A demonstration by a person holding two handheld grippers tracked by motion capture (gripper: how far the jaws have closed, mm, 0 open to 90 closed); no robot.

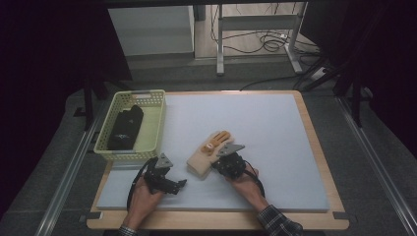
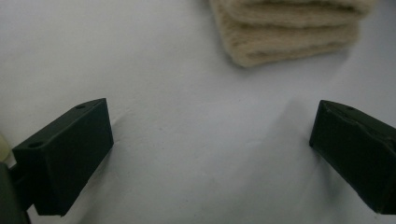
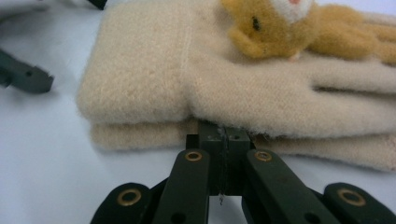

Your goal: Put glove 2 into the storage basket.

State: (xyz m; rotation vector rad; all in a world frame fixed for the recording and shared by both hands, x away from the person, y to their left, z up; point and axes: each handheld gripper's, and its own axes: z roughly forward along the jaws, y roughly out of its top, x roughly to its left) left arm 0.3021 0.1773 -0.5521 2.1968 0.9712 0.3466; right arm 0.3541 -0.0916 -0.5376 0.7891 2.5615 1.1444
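A pair of cream knitted gloves (image 1: 202, 158) lies stacked on the white mat (image 1: 265, 123), with a tan bear figure (image 1: 212, 145) on the top one. My right gripper (image 1: 217, 165) is shut, jaws pressed flat together. In the right gripper view its tips (image 3: 223, 138) touch the glove stack (image 3: 149, 70) at the seam between the upper and lower glove, below the bear (image 3: 280, 23); I see no fabric between the jaws. My left gripper (image 1: 180, 185) rests open on the mat at the front left. Its wide-apart jaws (image 2: 210, 154) hold nothing, and the glove cuffs (image 2: 289, 37) lie ahead of them.
A pale yellow basket (image 1: 147, 93) stands at the mat's left edge and holds a dark folded item (image 1: 125, 128). The mat covers a wooden table (image 1: 320, 157). Desk legs and cables are on the floor behind it.
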